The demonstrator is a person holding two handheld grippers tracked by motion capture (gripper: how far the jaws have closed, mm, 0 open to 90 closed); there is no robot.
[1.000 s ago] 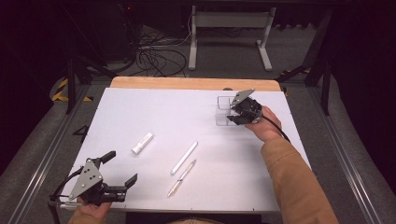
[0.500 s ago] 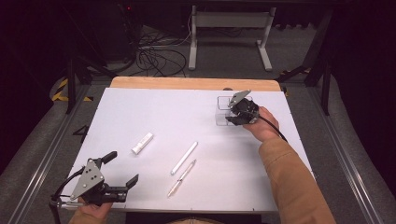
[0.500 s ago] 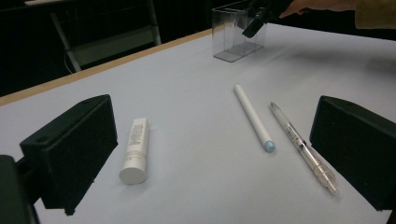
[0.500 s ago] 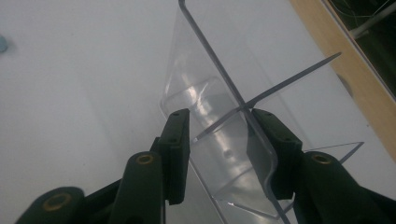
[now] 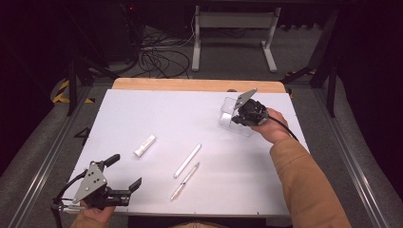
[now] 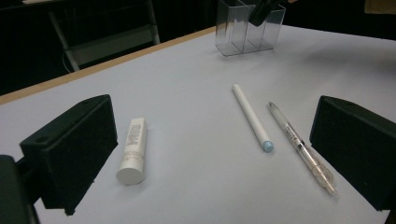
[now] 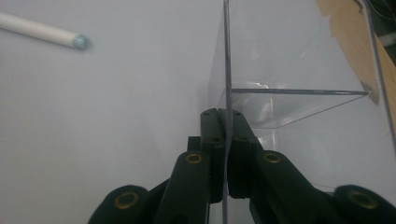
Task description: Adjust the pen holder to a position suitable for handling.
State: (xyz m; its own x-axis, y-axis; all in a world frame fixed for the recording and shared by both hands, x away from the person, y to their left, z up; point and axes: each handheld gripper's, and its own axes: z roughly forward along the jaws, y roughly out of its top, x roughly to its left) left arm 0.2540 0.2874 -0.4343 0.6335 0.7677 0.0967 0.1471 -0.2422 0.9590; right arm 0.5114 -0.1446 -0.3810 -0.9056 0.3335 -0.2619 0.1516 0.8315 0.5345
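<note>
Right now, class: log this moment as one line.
right gripper: shut on clear plastic organiser wall | left gripper: open, idle | white stick, clear pen, white tube: on table

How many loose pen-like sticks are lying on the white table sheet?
3: a short white tube at left, a long white stick mid-table, and a clear pen just beside it. None shows in the clear holder.

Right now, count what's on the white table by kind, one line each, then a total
Clear plastic organizer: 1
White capped tube: 1
White stick with a blue tip: 1
Clear pen: 1
Total: 4
</note>
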